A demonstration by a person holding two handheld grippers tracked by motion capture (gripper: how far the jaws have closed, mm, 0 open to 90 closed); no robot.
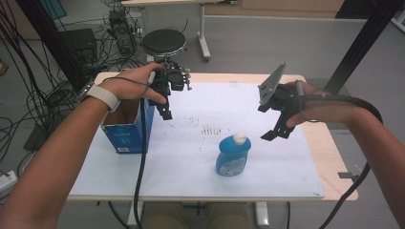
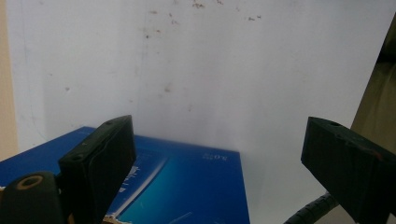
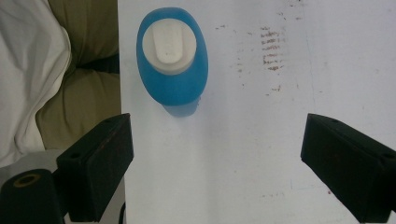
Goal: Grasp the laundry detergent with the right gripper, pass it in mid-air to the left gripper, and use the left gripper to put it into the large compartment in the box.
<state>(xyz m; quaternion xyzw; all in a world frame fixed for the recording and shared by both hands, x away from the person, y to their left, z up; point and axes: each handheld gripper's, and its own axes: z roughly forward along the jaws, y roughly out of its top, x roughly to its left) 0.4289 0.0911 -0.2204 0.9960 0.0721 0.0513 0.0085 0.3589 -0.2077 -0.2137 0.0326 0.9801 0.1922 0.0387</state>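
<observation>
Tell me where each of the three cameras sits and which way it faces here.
High view: above the person's side, looking forward and down on the table; both forearms show, with the left claw and right claw, both open.
Left gripper view: rides the left claw, looking down on the blue box between its own open jaws.
Right gripper view: rides the right claw, looking down at the blue bottle; the person's lap shows at the left.
Shared: the high view and right gripper view both show the bottle.
</observation>
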